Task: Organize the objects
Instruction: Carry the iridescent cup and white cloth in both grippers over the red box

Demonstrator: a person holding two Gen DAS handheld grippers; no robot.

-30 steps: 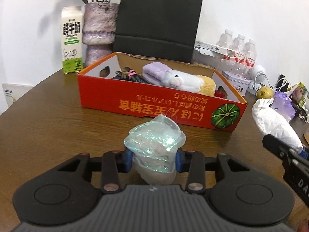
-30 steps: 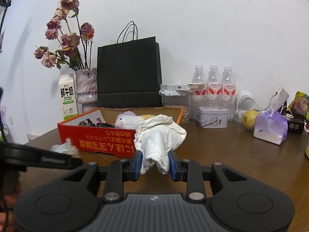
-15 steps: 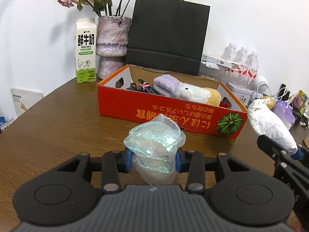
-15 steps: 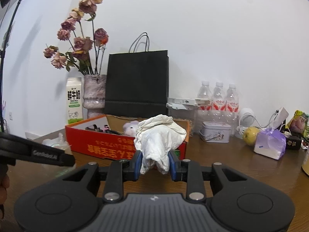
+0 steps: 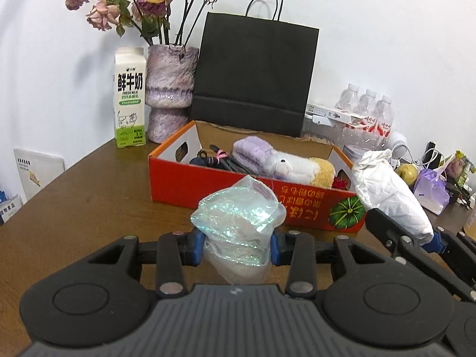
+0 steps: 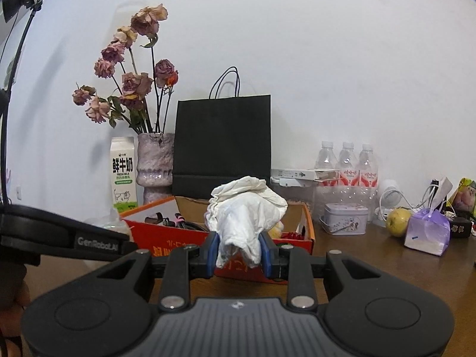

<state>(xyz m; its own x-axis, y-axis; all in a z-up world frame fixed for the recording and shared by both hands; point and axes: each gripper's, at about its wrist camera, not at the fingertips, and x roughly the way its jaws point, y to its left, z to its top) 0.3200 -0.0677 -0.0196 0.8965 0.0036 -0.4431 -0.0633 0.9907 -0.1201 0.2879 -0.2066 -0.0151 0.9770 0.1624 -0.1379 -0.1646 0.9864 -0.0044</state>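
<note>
Carrying is the step in hand, as I judge it: both tongs are loaded and pointed at the red cardboard box [image 5: 255, 190] just ahead of them on the brown table [image 5: 89, 208]. The left tongs [image 5: 236, 250] are pinching a crumpled shimmery plastic bag [image 5: 238, 226], pads pressed into its sides. The right tongs [image 6: 239, 251] are pinching a wad of white crumpled paper [image 6: 244, 208] the same way; from the left view that wad [image 5: 389, 190] hangs just to the right of the left tongs, near the box's front right corner.

Inside the box, beyond both tongs, lie a plush toy [image 5: 285, 163] and some dark corded things I cannot make out. A black paper bag [image 5: 253, 74] stands behind the box, with a vase of dried roses [image 5: 171, 89] and a milk carton [image 5: 129, 101] further left.

Next, I reckon each load must travel forward over the near wall of the box, clear of the rim, before the jaws spread. Both bundles are light and springy, so they may cling to a pad or bounce out.
</note>
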